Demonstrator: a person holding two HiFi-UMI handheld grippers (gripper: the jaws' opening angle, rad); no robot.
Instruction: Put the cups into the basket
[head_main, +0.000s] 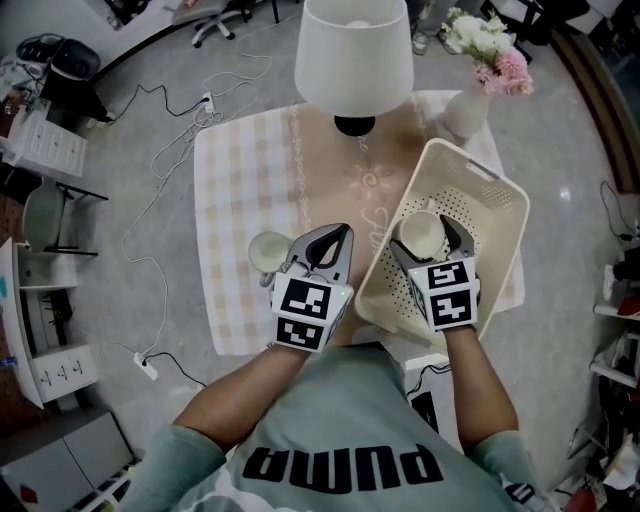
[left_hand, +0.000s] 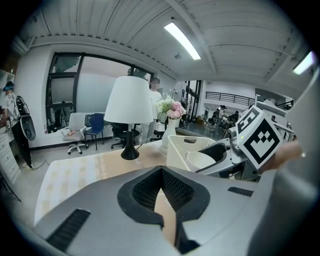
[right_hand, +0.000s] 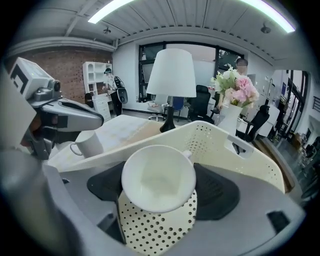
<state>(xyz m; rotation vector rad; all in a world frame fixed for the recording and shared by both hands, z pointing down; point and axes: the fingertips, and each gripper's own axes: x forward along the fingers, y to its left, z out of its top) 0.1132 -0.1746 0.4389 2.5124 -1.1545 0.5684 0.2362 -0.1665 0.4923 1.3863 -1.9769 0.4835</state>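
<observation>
Right claw (head_main: 429, 228) pinching cup (head_main: 421, 237) inside basket (head_main: 500, 190), clear of walls; left claw (head_main: 344, 233) pressed together beside second cup (head_main: 267, 252)

We see a small table under a checked beige-and-white tablecloth (head_main: 240, 180) filling the middle of the head view. A white-shaded lamp (head_main: 354, 55) stands on it at top centre, its dark base on the cloth's embroidered middle strip. A white vase (head_main: 466, 112) of pink and white flowers stands just right of the lamp. A cream perforated basket (head_main: 505, 195) sits at centre right. A white cup (head_main: 268, 252) stands alone at centre left, near the table's lower edge.
</observation>
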